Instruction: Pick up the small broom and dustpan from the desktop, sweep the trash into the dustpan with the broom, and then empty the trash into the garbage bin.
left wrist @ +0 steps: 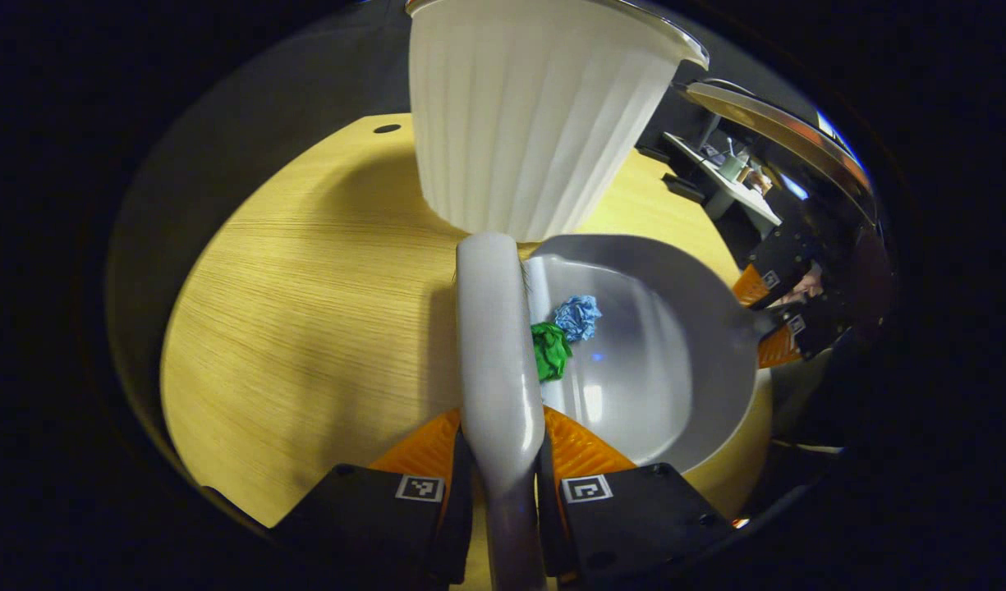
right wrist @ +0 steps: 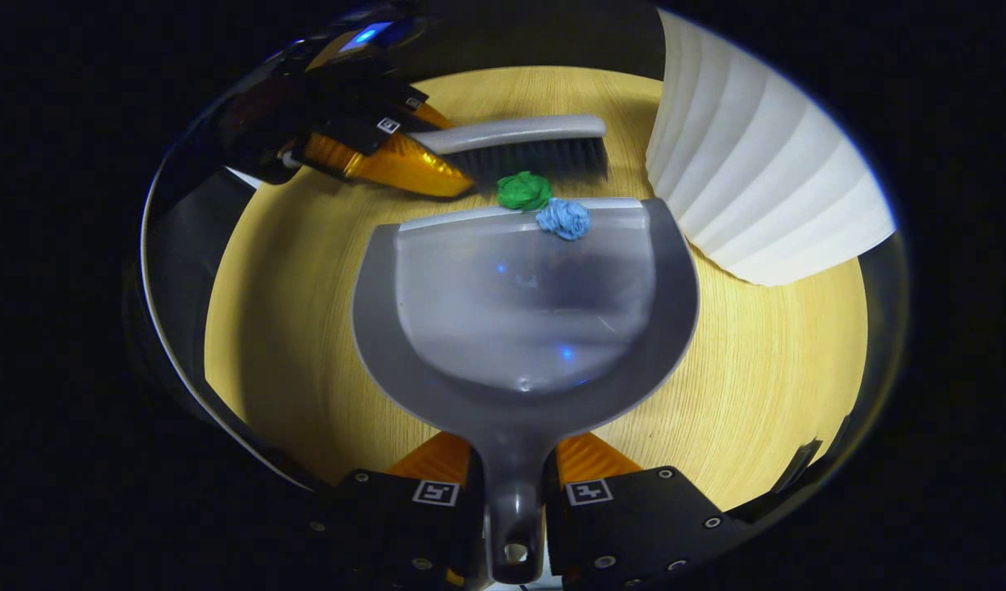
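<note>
Right gripper view looks down the dustpan (right wrist: 523, 320), whose handle is pinched between the two fingers of the right tool (right wrist: 515, 484); the pan lies flat on the wooden surface (right wrist: 782, 369) with its front lip facing the broom (right wrist: 523, 148). A blue paper wad (right wrist: 563, 218) sits right on that lip, and a green paper wad (right wrist: 524, 190) lies just outside it, touching the bristles. Left gripper view shows the left tool (left wrist: 503, 460) clamped on the broom's handle, with the broom's back running forward and both wads just beside it at the pan's mouth. The white ribbed garbage bin (left wrist: 527, 115) stands just beyond the pan. I judge the sweeping step to be in hand, close to its end: the trash is at the threshold, not yet deep in the pan. The next move likely calls for a short stroke of the bristles toward the pan while the right tool keeps the lip pressed to the surface, so the wads ride over rather than slip under. Hidden: the bin's opening and inside, the bristle tips in the left gripper view, and whether the lip truly touches the wood.
</note>
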### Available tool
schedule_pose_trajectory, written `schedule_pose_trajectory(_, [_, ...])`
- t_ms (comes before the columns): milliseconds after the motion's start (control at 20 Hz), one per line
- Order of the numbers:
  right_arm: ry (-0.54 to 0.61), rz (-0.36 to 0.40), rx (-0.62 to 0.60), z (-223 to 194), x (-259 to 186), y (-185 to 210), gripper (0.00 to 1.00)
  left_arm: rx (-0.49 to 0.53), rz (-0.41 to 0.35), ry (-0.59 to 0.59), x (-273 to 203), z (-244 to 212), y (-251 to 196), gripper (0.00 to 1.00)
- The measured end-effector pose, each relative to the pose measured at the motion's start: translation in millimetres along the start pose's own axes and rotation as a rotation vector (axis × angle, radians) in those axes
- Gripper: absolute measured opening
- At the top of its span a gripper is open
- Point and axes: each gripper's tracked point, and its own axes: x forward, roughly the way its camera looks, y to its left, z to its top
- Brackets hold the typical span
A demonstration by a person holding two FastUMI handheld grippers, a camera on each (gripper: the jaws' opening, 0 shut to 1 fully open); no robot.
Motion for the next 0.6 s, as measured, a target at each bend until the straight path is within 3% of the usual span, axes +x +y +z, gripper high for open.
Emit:
schedule_pose_trajectory(300, [-0.005,-0.020,0.013,0,4,-5,0.33,-0.099,-0.104,-0.028,-7,-1,-38,0.38])
schedule_pose_trajectory(600, [-0.018,-0.043,0.014,-8,6,-9,0.33,-0.203,0.008,-0.144,-29,16,-17,0.38])
